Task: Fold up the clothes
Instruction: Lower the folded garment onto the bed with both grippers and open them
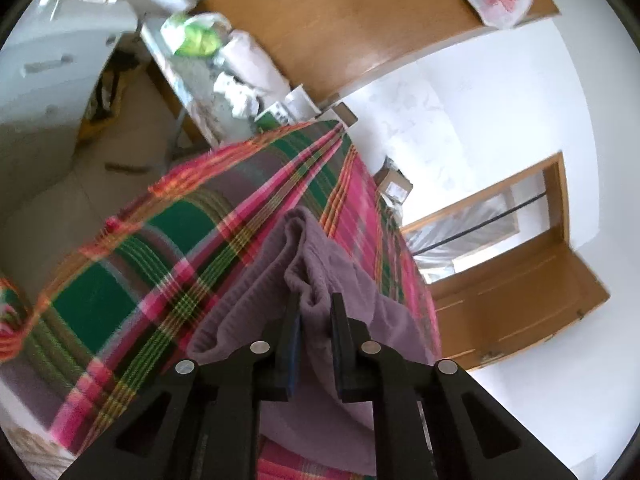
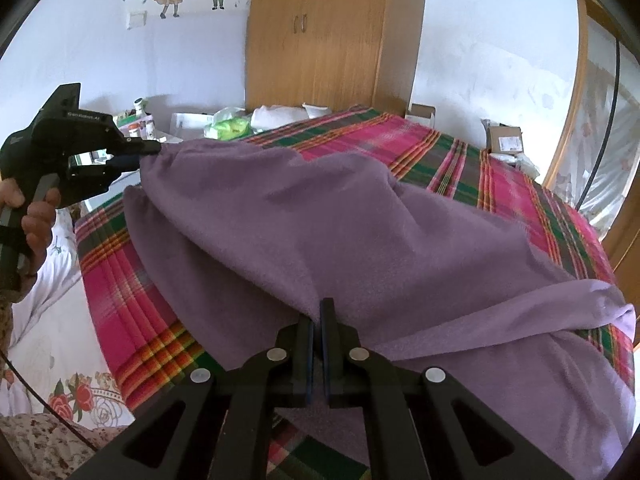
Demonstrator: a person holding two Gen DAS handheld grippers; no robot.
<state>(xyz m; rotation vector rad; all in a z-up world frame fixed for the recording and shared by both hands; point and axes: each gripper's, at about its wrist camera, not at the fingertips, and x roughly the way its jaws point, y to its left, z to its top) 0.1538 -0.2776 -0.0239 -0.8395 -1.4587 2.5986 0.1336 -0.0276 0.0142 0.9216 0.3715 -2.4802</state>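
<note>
- One purple garment (image 2: 320, 216) is lying across the bed (image 2: 460, 152), which is covered by a pink, green and orange plaid blanket; part of the cloth is being held up off the bed and the rest is resting on the blanket toward the right.
- Two sets of tongs are gripping it, one at each end of a lifted edge.
- The left tongs (image 1: 315, 312) are standing partly closed with a bunched fold of the purple fabric filling the gap between their fingers; in the right wrist view the same tongs (image 2: 150, 148) are pinching the garment's upper left corner, held by a person's hand (image 2: 34, 216).
- The right tongs (image 2: 320, 316) are nearly closed, clamping a thin fold of the garment at its near edge, with cloth spreading away on both sides.
- The fabric between the two grips is sagging in soft diagonal folds.
- One loose flap (image 2: 560, 312) is trailing over the right side of the bed.
- One wooden wardrobe (image 2: 332, 32) is standing behind the bed's far edge.
- Bags and boxes are crowding the far side of the bed; their number cannot be counted.
- Bare plaid blanket is showing beyond the garment toward the far edge and at the near left.
</note>
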